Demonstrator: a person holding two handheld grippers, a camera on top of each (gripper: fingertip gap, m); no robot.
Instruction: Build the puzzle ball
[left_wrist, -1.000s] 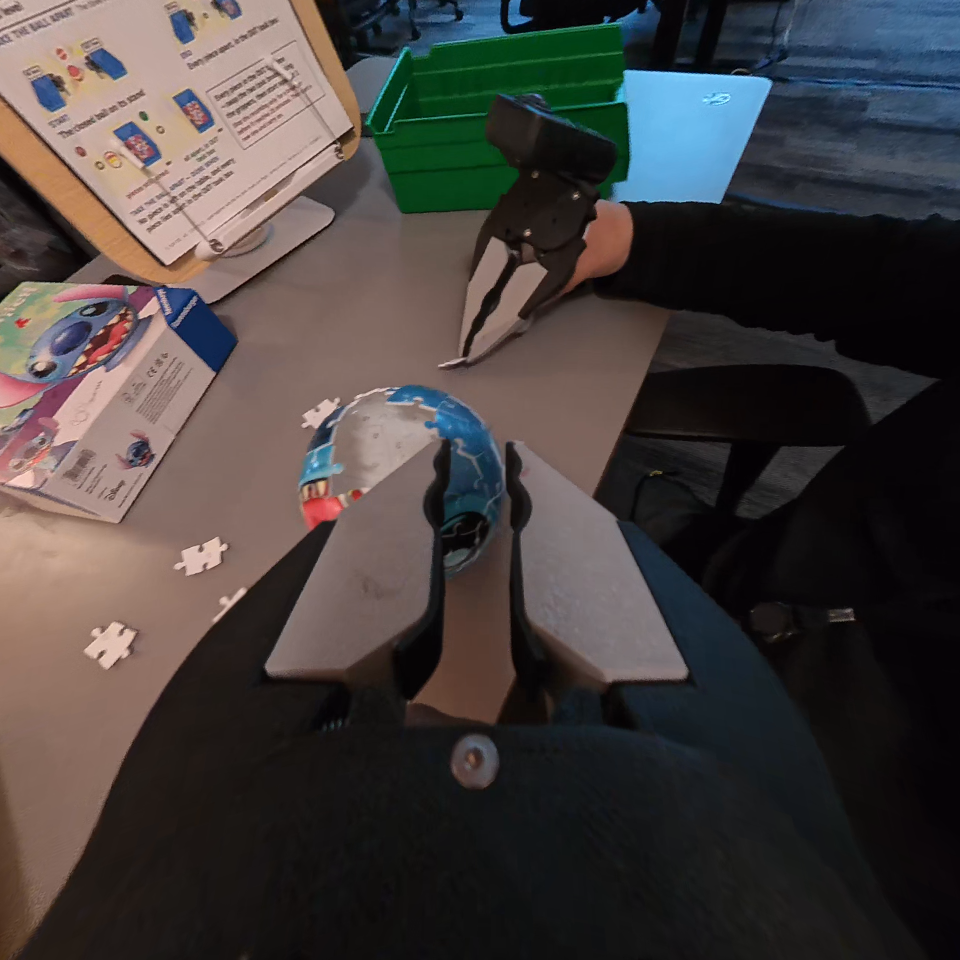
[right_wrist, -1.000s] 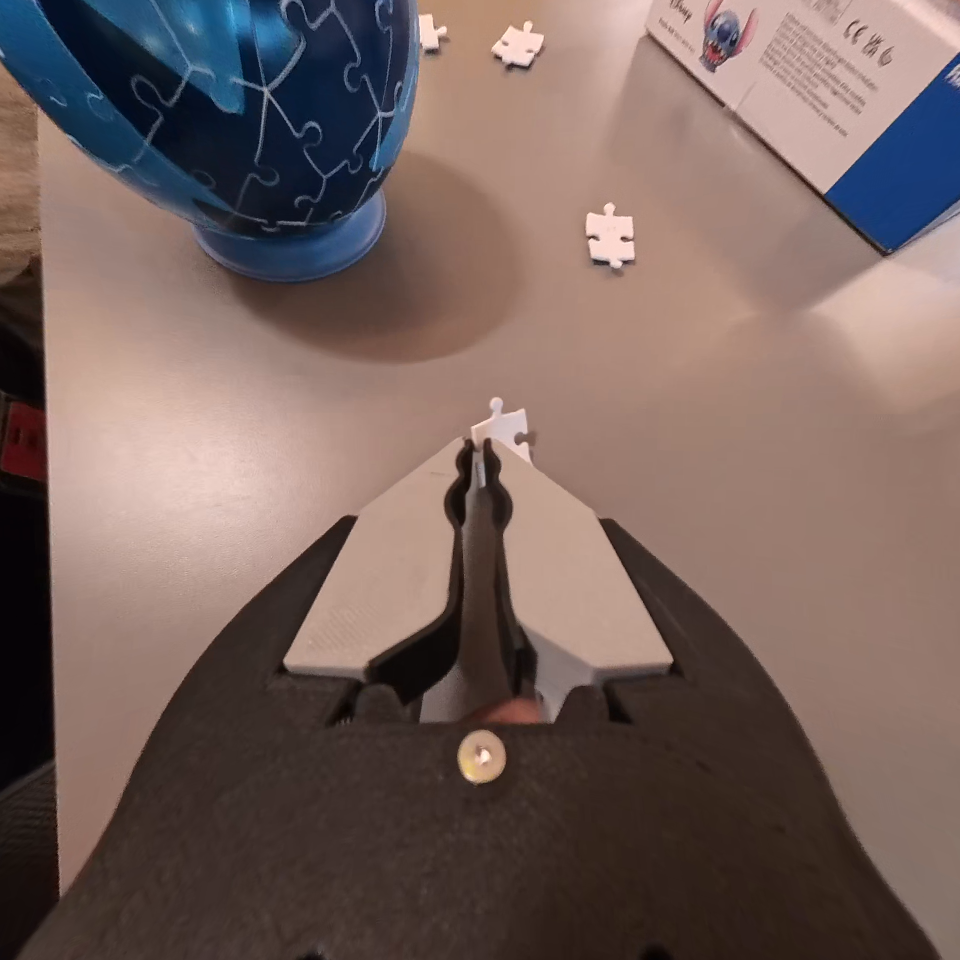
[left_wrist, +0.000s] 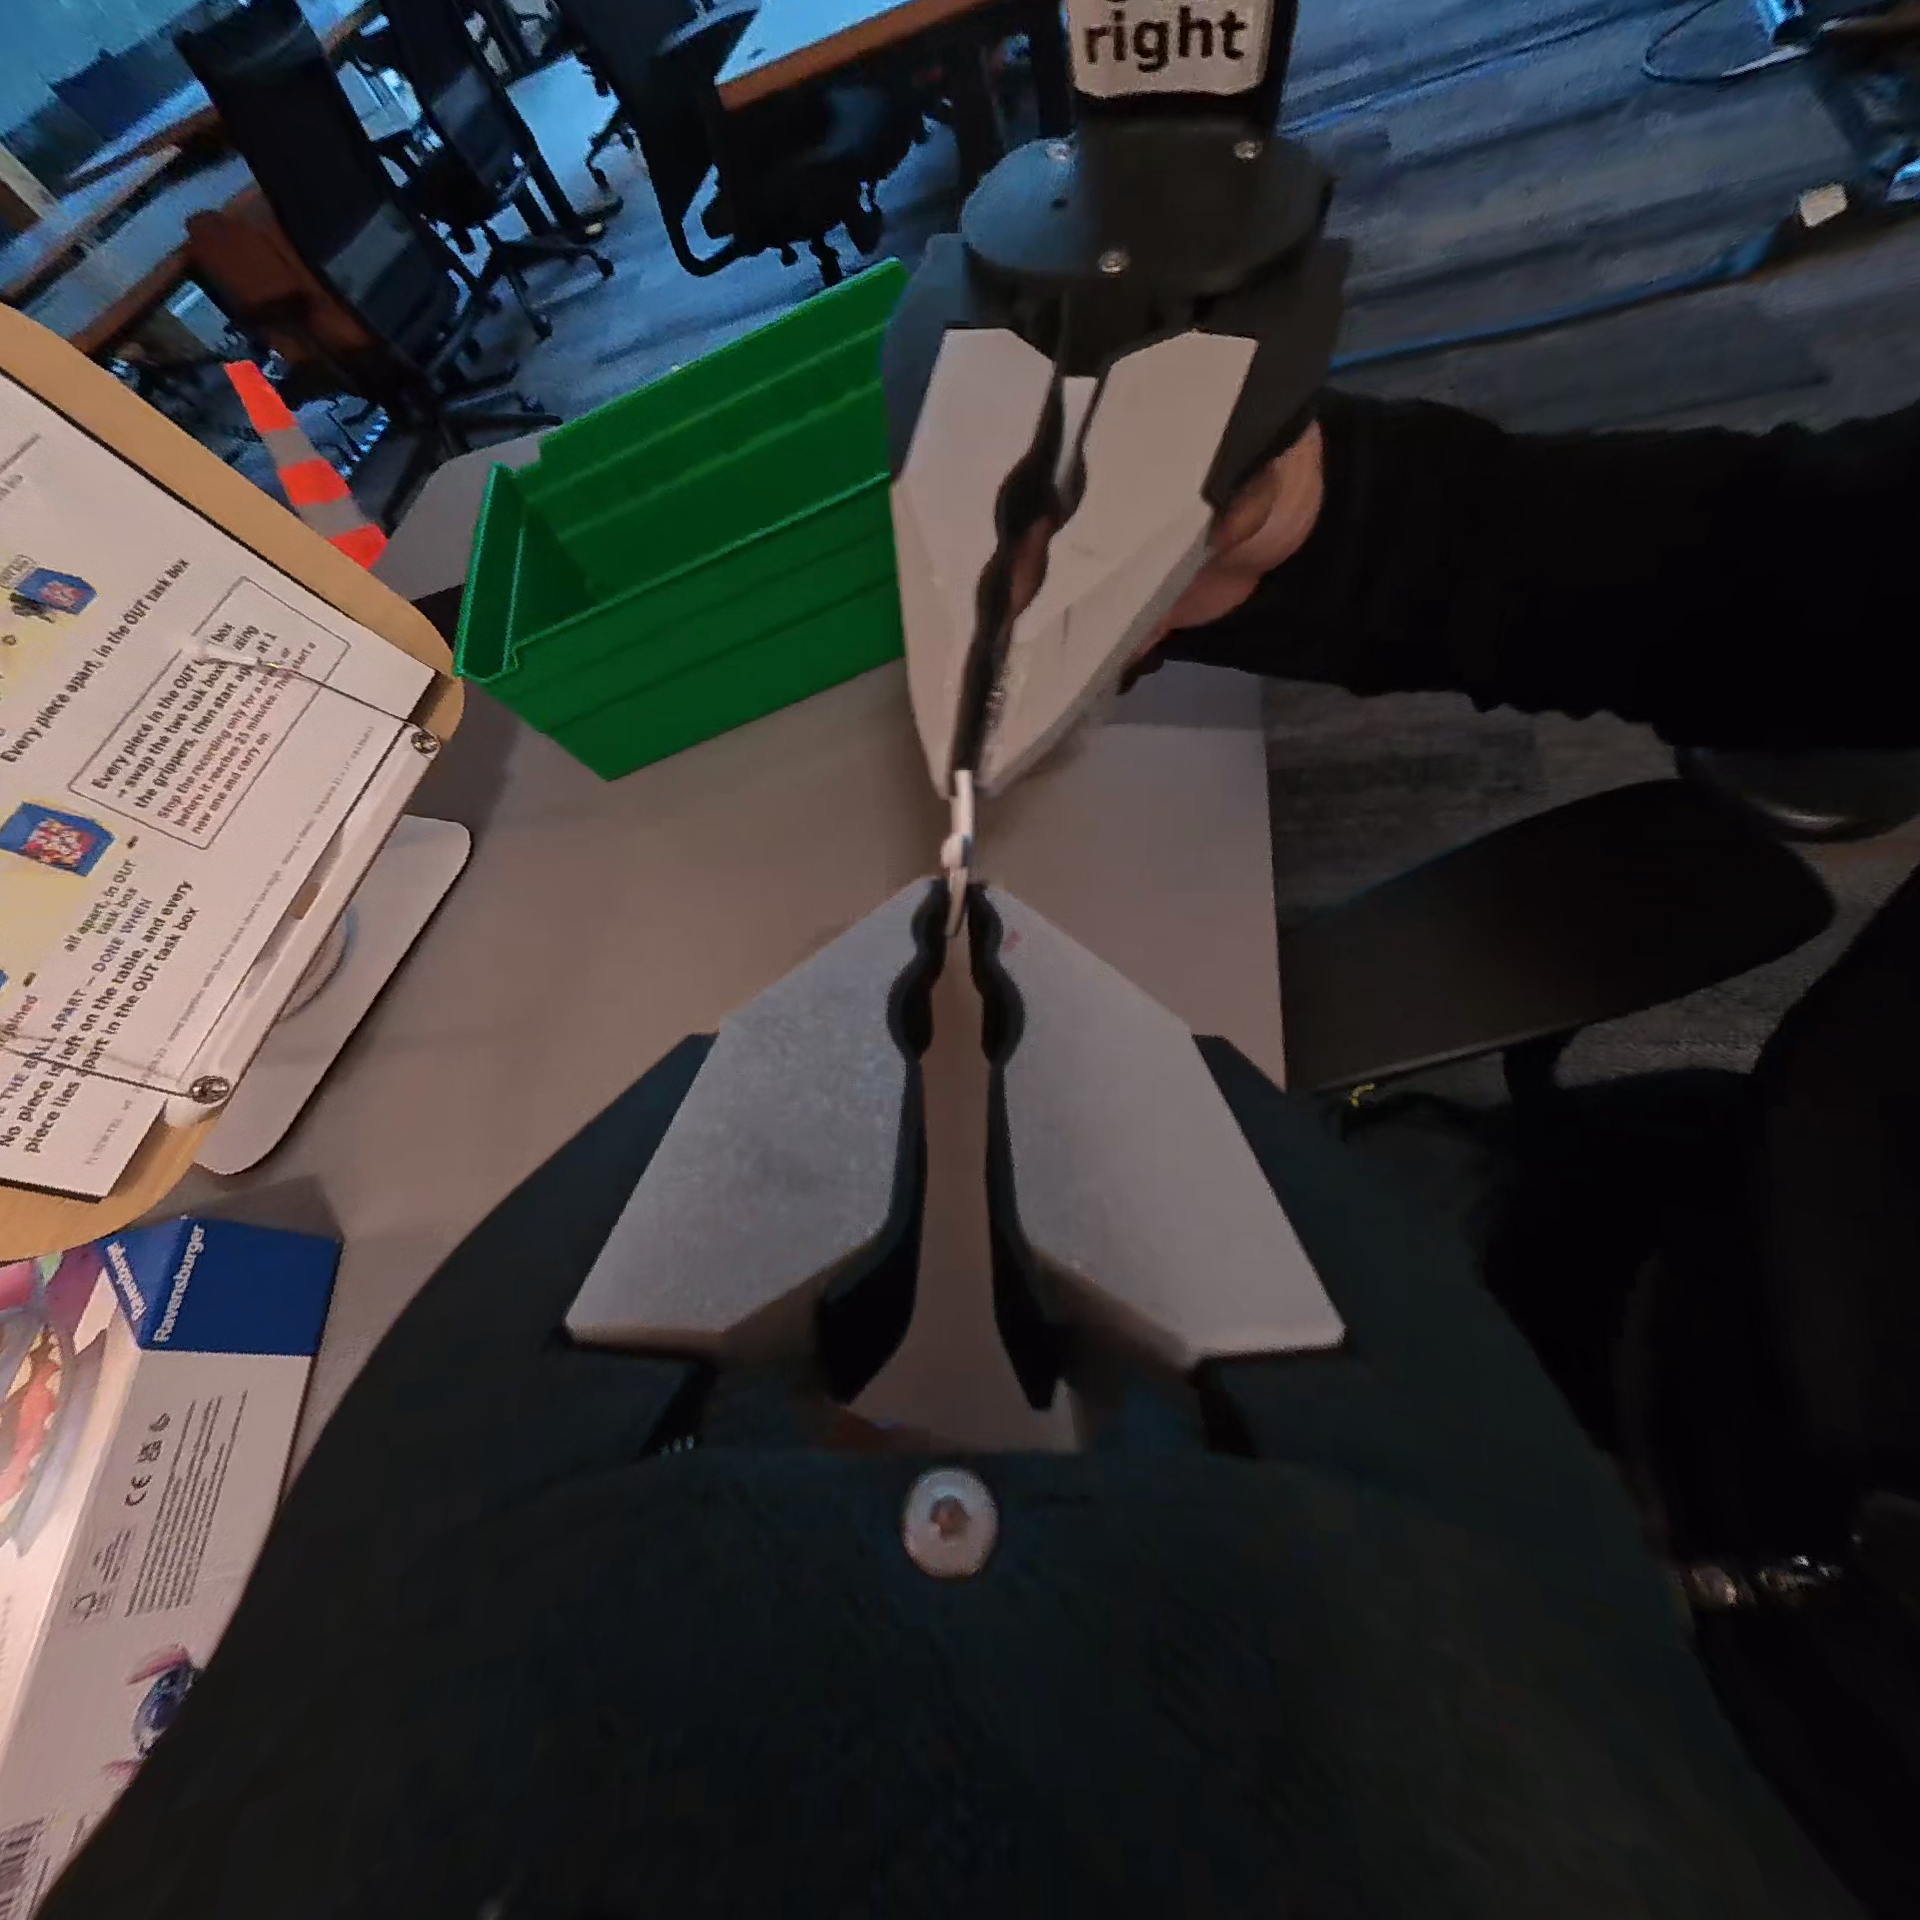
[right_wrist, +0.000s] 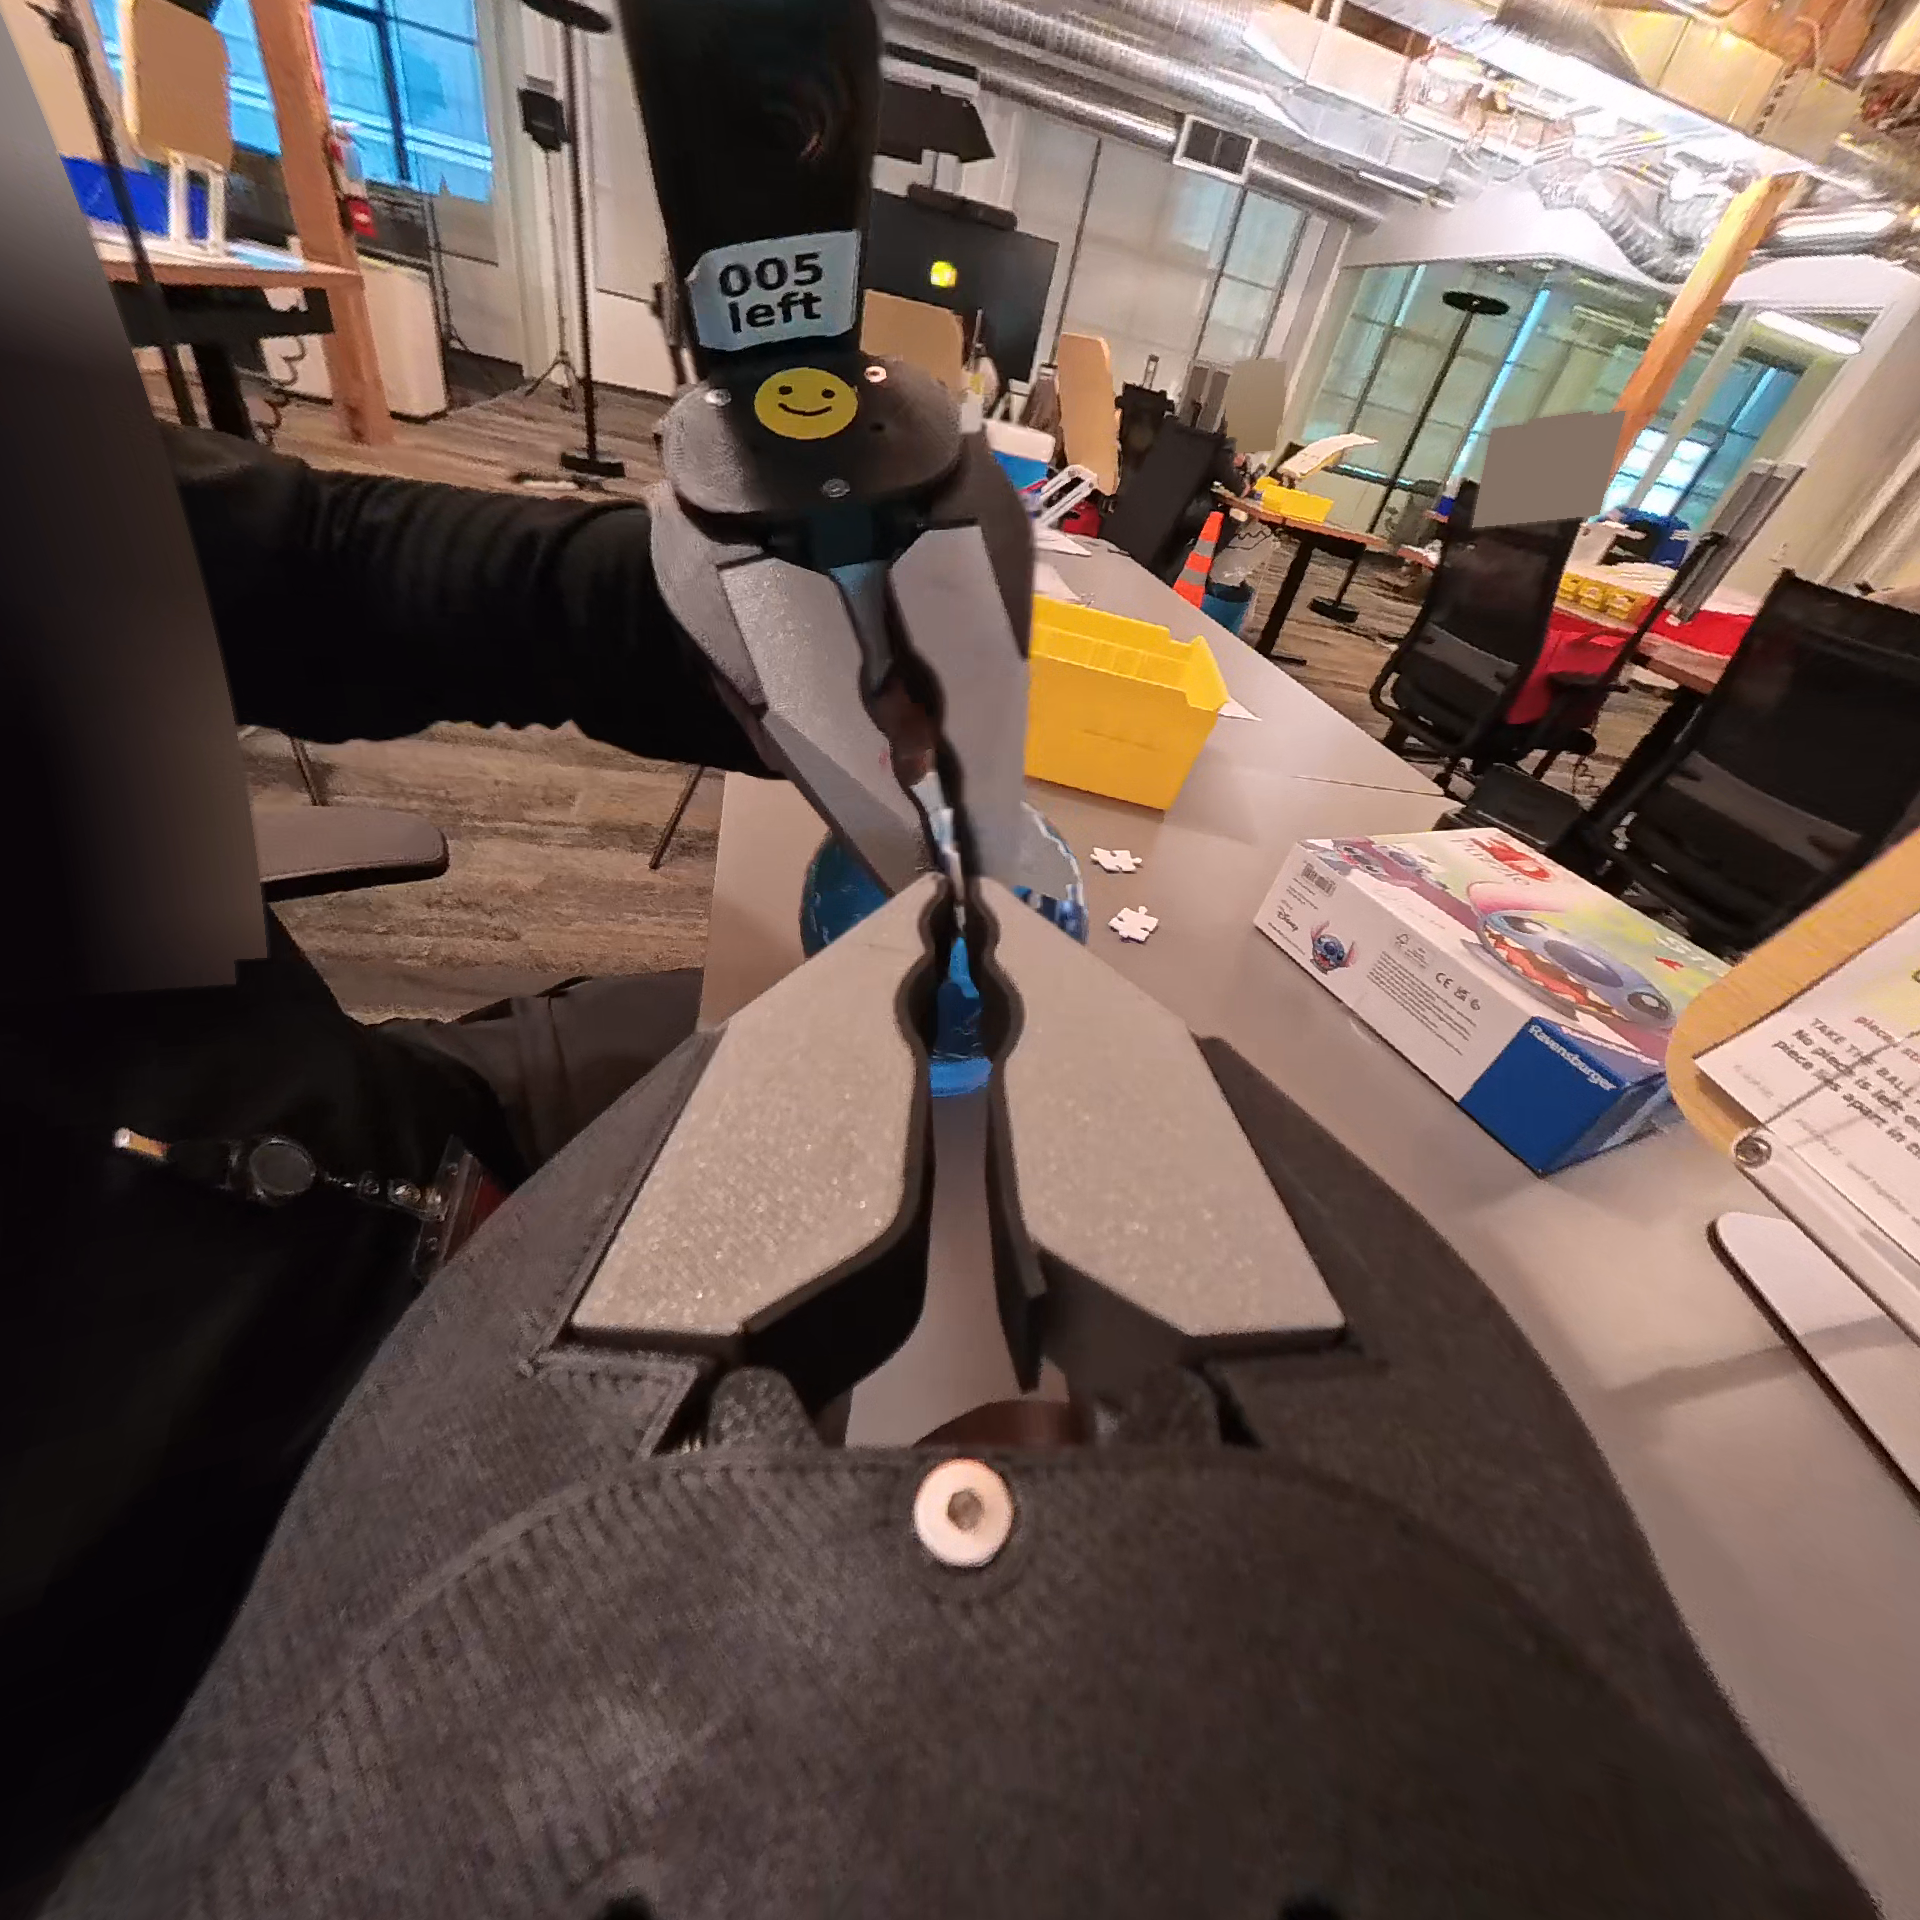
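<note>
Left gripper (left_wrist: 954, 902): jaws nearly together, tips pinching the near end of a white puzzle piece (left_wrist: 958, 831).
Right gripper (left_wrist: 966, 774): facing it tip to tip, closed on the piece's far end.
Puzzle ball (right_wrist: 961, 1013): blue, on the table (left_wrist: 665, 862), below the piece, mostly hidden.
Green bin (left_wrist: 686, 613): beyond the piece, leftward.

table (right_wrist: 1455, 1299): grey | green bin (left_wrist: 717, 582) at 11 o'clock | puzzle box (right_wrist: 1475, 987) at 2 o'clock | two loose white pieces (right_wrist: 1132, 920) near puzzle ball (right_wrist: 842, 894)
</note>
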